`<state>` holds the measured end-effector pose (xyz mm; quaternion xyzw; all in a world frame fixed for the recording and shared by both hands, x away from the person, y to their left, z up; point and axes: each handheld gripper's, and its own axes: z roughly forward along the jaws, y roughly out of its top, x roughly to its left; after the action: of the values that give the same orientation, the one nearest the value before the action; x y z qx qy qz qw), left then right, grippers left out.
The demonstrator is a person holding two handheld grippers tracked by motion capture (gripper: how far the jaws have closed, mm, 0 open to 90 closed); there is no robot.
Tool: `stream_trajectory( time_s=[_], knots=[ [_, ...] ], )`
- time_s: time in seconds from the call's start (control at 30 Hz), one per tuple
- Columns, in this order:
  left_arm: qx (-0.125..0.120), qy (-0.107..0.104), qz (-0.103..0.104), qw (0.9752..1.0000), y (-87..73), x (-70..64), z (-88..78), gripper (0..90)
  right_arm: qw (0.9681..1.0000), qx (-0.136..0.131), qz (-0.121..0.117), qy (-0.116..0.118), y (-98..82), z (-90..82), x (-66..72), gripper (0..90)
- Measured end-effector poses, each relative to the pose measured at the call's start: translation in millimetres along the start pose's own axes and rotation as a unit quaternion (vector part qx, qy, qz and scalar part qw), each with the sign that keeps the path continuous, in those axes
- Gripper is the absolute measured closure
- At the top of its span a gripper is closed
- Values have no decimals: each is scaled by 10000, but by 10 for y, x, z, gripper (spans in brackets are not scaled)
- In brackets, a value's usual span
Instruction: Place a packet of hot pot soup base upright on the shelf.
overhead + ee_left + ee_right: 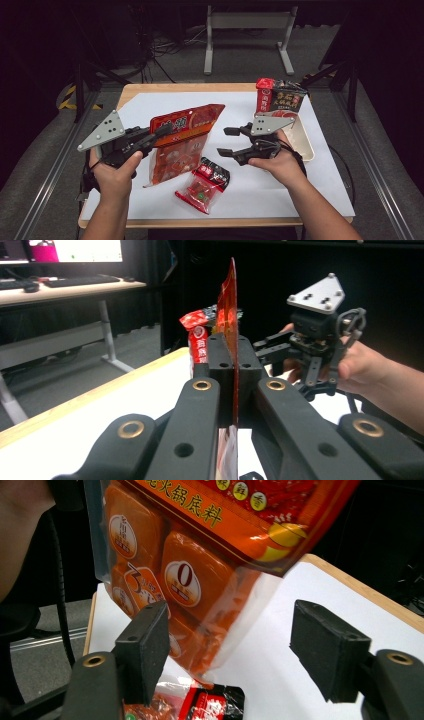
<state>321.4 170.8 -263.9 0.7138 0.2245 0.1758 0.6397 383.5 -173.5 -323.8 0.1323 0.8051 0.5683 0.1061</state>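
Big orange-red pouch (182, 142) is up off the white sheet (270, 187), hanging in front of the person at the left-centre of the table (131, 90). Left gripper (156, 134) is clamped on its upper edge; in the left gripper view the pads are pressed together on the film, pouch (228, 315) seen edge-on and standing vertical out of the jaws

Look of it: printed red/orange header with yellow characters, lower part translucent with orange blocks of paste showing through, bottom corner (235, 645) clear film and limp. Hangs slightly crumpled, bottom edge close to or brushing the sheet, can't tell which

Right gripper (226, 141) is wide open, nothing between the pads. In its own view the pouch (190, 570) hangs beyond the jaws, left pad (145, 647) in line with the film but not on it as far as I can see. Jaws point at the pouch's free side

Progress, my read: pickup is done, one-sided grip holds. Second grip not made yet, so whatever the two-handed step is (tear, fold, reposition) hasn't started

Around it: small red-and-black sachet (202, 185) flat on the sheet just below the pouch, untouched. Another red/black packet (277, 97) stands upright at the far right in a beige tray (304, 137), well apart from both grippers
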Motion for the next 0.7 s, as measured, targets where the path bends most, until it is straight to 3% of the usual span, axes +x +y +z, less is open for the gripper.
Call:
stream_trajectory(
  time_s=[0.2,0.7],
  knots=[
    [-32,-153,39,9999,18,-34,83,900,9998,-153,3,136,-6,64,-52,279],
    [-105,-460,143,9988,53,-147,242,900,9996,-148,117,187,-59,148,-104,220]
  ],
)
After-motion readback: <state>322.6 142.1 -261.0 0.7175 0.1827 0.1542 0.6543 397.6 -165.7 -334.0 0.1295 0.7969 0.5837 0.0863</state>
